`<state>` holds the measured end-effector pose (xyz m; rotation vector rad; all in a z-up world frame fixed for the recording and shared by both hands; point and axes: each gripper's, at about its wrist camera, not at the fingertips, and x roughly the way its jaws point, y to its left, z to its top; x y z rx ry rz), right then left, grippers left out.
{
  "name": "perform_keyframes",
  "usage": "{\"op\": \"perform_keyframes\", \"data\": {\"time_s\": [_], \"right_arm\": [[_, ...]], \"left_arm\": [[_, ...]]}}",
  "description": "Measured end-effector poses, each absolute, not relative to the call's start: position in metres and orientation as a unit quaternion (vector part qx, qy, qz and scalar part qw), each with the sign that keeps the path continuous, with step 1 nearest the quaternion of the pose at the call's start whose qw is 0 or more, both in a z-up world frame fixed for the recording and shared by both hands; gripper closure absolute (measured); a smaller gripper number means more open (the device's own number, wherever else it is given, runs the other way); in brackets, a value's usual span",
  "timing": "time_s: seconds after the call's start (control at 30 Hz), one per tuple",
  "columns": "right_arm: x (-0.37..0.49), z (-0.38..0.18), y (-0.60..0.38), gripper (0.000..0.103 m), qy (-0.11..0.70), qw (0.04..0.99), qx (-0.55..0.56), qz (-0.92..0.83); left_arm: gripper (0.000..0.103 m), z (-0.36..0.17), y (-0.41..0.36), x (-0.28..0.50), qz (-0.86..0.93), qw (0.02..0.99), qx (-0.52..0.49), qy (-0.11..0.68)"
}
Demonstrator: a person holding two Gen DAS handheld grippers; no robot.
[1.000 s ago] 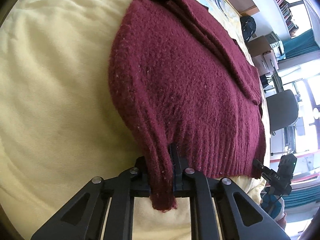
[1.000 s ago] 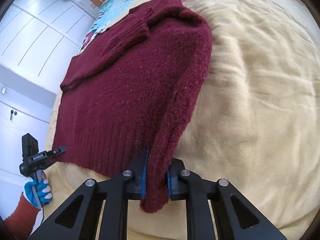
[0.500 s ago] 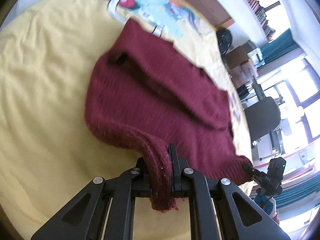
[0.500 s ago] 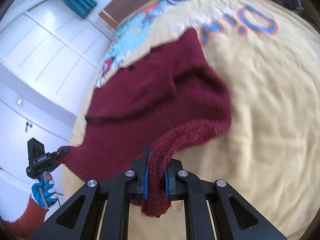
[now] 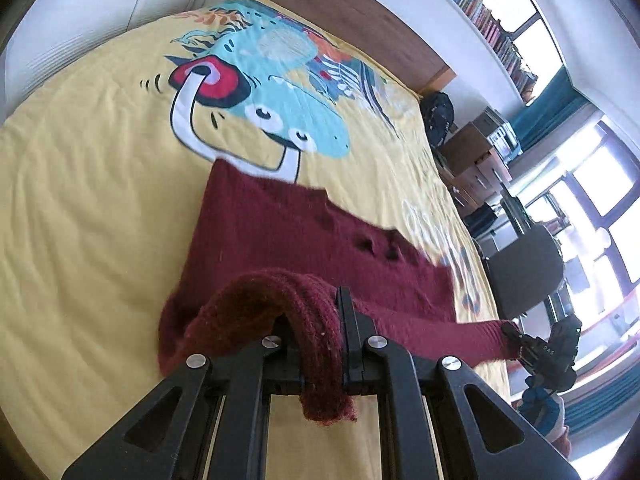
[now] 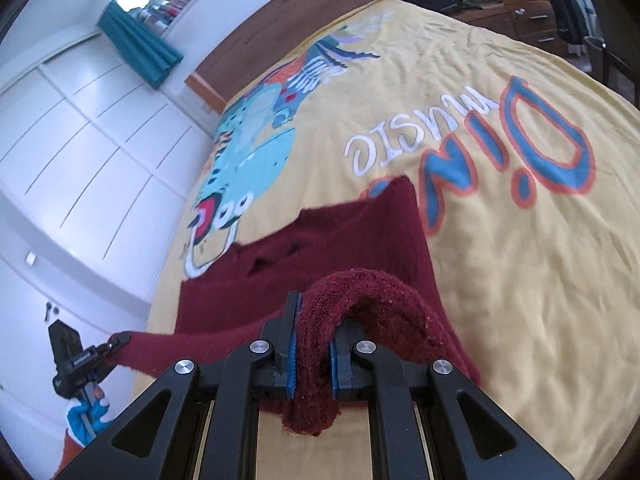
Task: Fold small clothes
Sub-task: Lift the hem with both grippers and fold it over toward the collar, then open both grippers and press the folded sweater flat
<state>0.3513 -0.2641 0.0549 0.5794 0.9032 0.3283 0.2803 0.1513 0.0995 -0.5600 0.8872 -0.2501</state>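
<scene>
A dark red knitted sweater (image 5: pixel 288 236) lies on a yellow bedspread; it also shows in the right wrist view (image 6: pixel 352 240). My left gripper (image 5: pixel 320 344) is shut on one hem corner, lifted and arched over the body. My right gripper (image 6: pixel 312 344) is shut on the other hem corner, also raised. The lifted hem stretches between the two grippers. Each gripper shows in the other's view: the right one (image 5: pixel 516 340) and the left one (image 6: pixel 116 340).
The yellow bedspread (image 5: pixel 80 200) carries a blue dinosaur print (image 5: pixel 280 108) and lettering (image 6: pixel 480 132). A wooden headboard (image 5: pixel 352 12) is behind. White wardrobes (image 6: pixel 80 152) stand on one side, a chair (image 5: pixel 524 272) and drawers on the other.
Both grippers have risen and carried the hem forward over the sweater toward its collar. The sweater's visible body has shortened and the bedspread print has come into view.
</scene>
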Motion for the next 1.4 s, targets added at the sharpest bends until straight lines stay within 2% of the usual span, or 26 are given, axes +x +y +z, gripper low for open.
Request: {"op": "perform_keyframes", "data": {"time_s": [0.47,0.53,0.6,0.63,0.67,0.73,0.83,0.87,0.9,1.0,1.17,1.4], "right_arm": [[0.443,-0.016,-0.247,0.089,0.494,0.828,0.248,0.096],[0.449,-0.021,-0.245,0.083,0.501,0.825,0.246,0.093],[0.456,-0.026,-0.243,0.077,0.506,0.822,0.245,0.094],[0.458,-0.027,-0.243,0.074,0.506,0.821,0.245,0.094],[0.461,-0.028,-0.243,0.072,0.506,0.821,0.247,0.095],[0.465,-0.028,-0.243,0.057,0.504,0.819,0.256,0.099],[0.468,-0.019,-0.246,0.041,0.494,0.822,0.266,0.098],[0.470,-0.015,-0.247,0.039,0.490,0.824,0.267,0.096],[0.471,-0.010,-0.249,0.037,0.485,0.827,0.267,0.093],[0.472,0.006,-0.253,0.037,0.473,0.836,0.263,0.093],[0.471,0.025,-0.242,0.037,0.463,0.854,0.211,0.110],[0.476,0.003,-0.201,0.037,0.488,0.854,0.127,0.131]], "left_arm": [[0.093,0.022,0.161,0.371,-0.053,0.837,-0.228,0.494],[0.091,0.016,0.161,0.377,-0.050,0.835,-0.224,0.500],[0.081,0.011,0.163,0.381,-0.056,0.829,-0.236,0.504],[0.070,0.012,0.164,0.382,-0.059,0.827,-0.244,0.503],[0.063,0.013,0.166,0.383,-0.062,0.826,-0.253,0.500],[0.060,0.017,0.171,0.385,-0.066,0.824,-0.271,0.494],[0.049,0.029,0.177,0.388,-0.063,0.825,-0.280,0.487],[0.044,0.034,0.180,0.388,-0.057,0.828,-0.278,0.483],[0.044,0.040,0.185,0.388,-0.057,0.830,-0.282,0.478],[0.044,0.055,0.194,0.387,-0.055,0.836,-0.285,0.465],[0.044,0.079,0.188,0.385,-0.051,0.859,-0.232,0.454],[0.044,0.052,0.144,0.393,-0.069,0.860,-0.167,0.478]]}}
